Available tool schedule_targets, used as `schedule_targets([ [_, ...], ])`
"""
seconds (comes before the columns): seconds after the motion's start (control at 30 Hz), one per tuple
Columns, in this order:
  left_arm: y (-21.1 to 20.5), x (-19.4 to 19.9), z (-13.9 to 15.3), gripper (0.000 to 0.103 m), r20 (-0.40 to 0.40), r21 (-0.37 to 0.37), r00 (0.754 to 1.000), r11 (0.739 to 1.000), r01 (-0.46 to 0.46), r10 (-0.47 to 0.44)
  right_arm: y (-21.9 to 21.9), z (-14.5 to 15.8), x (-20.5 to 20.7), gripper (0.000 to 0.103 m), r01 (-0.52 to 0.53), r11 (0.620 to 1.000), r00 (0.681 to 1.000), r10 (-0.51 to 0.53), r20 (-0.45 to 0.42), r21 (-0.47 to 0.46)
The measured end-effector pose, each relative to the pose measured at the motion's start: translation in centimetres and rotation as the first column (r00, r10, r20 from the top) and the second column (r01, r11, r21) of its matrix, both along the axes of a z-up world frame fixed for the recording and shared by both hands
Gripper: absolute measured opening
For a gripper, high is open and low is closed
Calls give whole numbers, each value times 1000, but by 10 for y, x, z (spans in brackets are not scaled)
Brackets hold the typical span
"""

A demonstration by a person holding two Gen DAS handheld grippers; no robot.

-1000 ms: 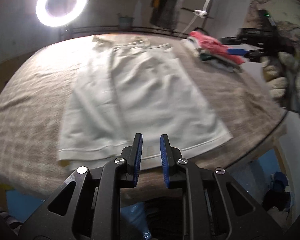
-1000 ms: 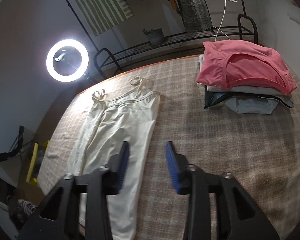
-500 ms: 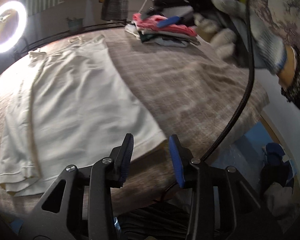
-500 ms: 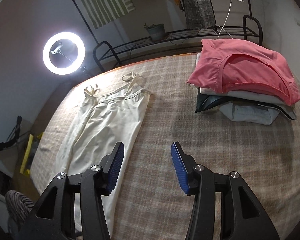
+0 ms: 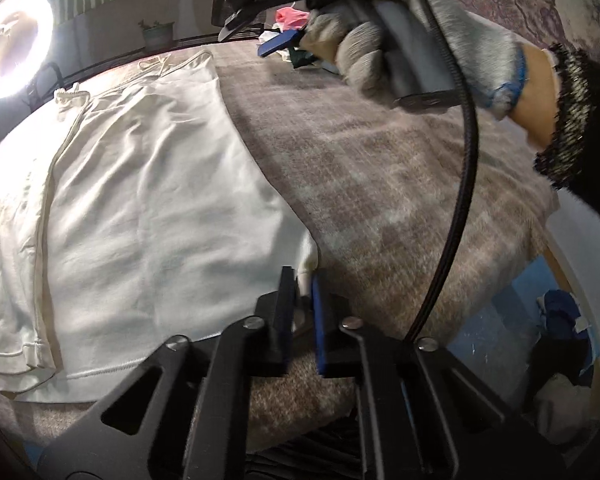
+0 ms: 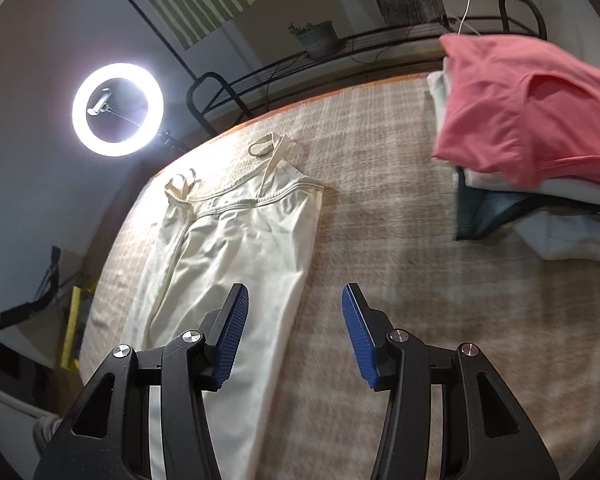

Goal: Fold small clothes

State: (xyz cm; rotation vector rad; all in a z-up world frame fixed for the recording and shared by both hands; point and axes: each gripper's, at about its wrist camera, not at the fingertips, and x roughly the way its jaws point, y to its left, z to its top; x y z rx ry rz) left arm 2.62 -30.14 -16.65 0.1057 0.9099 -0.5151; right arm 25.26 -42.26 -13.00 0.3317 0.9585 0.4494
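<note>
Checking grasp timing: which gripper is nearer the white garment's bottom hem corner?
Left. The left gripper is shut on the white garment at that corner. The right gripper is open above the garment's side edge, touching nothing.

Bare blanket (image 6: 400, 280) btwn cami (image 6: 236, 256) & clothes stack (image 6: 540, 152).

Glaring ring light (image 6: 118, 109); dim, blurred edges

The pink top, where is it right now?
In the right wrist view the pink top sits at upper right, topping a stack of folded clothes on the plaid cloth.
</note>
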Motion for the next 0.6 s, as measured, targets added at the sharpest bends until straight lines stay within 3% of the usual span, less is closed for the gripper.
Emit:
schedule_targets([
  [0.3, 13, 4, 12, 3, -23, -73, 999, 997, -24, 23, 14, -23, 53, 48, 84, 996, 995, -82, -51, 36],
  [0.6, 24, 8, 17, 3, -43, -124, 998, 991, -44, 39, 8, -42, 80, 45, 174, 979, 983, -165, -86, 109],
])
